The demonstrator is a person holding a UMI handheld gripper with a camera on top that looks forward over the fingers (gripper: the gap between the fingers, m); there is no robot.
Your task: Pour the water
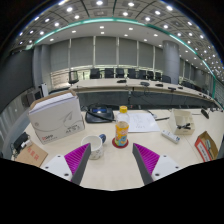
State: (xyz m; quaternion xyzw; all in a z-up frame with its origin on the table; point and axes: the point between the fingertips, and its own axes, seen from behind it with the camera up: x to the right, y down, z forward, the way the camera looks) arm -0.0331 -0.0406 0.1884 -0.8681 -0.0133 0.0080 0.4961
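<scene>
The gripper shows two fingers rising from the bottom of its own view. Each finger is a dark grey, nearly black bar that narrows toward its tip. On the inner face of each sits a magenta pad, roughly triangular, with fine ridges running across it. No cables, screws or markings can be made out.

counter: pale top | white box: at the left on the counter | papers: flat, further back | orange packet: at the right side | chairs: dark row behind the far desk | ceiling lights: many small lamps
</scene>
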